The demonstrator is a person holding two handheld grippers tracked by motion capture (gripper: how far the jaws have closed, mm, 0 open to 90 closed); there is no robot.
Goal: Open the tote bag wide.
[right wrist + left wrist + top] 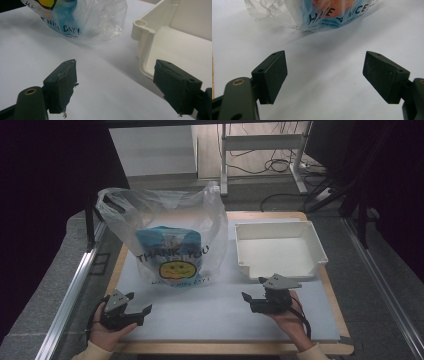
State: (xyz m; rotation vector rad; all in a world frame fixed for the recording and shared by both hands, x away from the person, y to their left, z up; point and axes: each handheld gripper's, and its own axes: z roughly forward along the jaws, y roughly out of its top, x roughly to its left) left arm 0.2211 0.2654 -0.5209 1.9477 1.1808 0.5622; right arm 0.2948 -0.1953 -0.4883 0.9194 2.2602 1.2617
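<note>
A clear plastic bag printed with "THANK YOU" and a yellow smiley stands upright on the white mat, with a blue packet inside it. The bag's lower edge lies ahead of my left gripper, and its right side ahead of my right gripper. My left gripper rests at the mat's front left, open and empty. My right gripper rests at the front right, open and empty, just in front of a white tray.
The empty white tray sits at the mat's right, its near corner close to my right gripper. A wooden tabletop edge frames the mat. Metal rails run along both sides; desk legs and cables lie beyond the table.
</note>
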